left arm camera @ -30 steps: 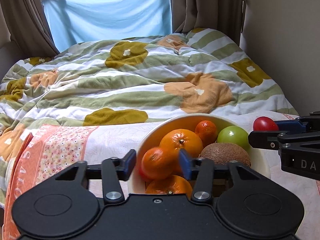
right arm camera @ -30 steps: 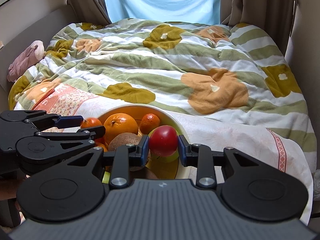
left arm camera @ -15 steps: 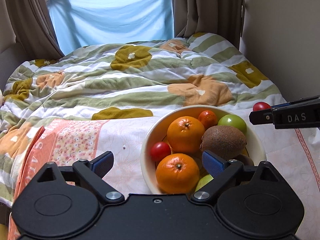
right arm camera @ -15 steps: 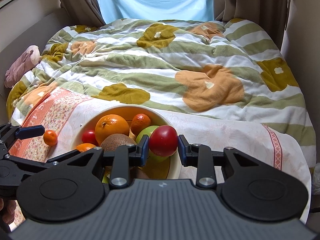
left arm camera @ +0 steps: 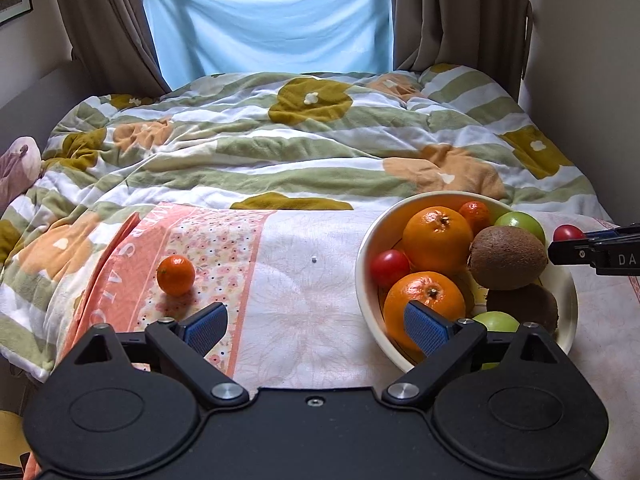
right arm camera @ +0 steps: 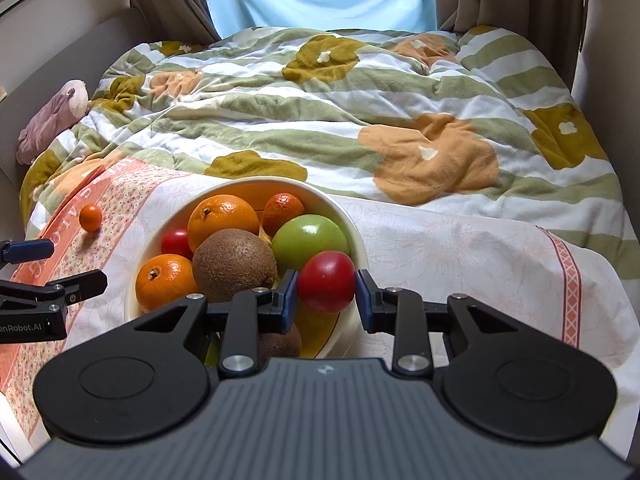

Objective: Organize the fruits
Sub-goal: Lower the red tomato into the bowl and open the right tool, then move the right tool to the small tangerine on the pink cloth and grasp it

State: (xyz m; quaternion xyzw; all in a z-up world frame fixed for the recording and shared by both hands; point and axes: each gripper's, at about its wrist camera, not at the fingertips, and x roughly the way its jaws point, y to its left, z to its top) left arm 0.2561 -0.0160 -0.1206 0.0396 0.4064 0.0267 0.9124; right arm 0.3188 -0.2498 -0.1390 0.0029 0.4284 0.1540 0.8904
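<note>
- A plush toy (right arm camera: 52, 116) lies at the far left edge of the bed, well away from both grippers.
- A small mandarin (left arm camera: 175, 275) sits alone on the pink patterned band of the cloth (left arm camera: 304, 292), just ahead of the left gripper's left finger and apart from it.
- The left gripper (left arm camera: 316, 326) is released, its blue pads spread wide with nothing between them; the bare cloth lies between the fingers.
- Its right finger reaches over the near rim of the bowl (left arm camera: 370, 240), in front of the near orange (left arm camera: 426, 304).
- The bowl stands on the cloth, ahead and to the right of the left gripper, and directly ahead of the right gripper.
- In the bowl, from the left: a small red fruit (right arm camera: 176, 242), the near orange in front of it, a second orange (right arm camera: 223, 222) behind, a kiwi (right arm camera: 234, 266) in the middle, a small mandarin-like fruit (right arm camera: 283, 212) at the far side, and a green apple (right arm camera: 310, 242) to the right.
- More fruit lies lower in the bowl, partly hidden by the grippers.
- The right gripper (right arm camera: 326, 290) is clenched on a red apple (right arm camera: 326, 286), both pads pressing its sides.
- The apple is held over the bowl's right part, just in front of the green apple.
- A striped, flowered quilt (right arm camera: 360, 100) covers the bed beyond both grippers.
</note>
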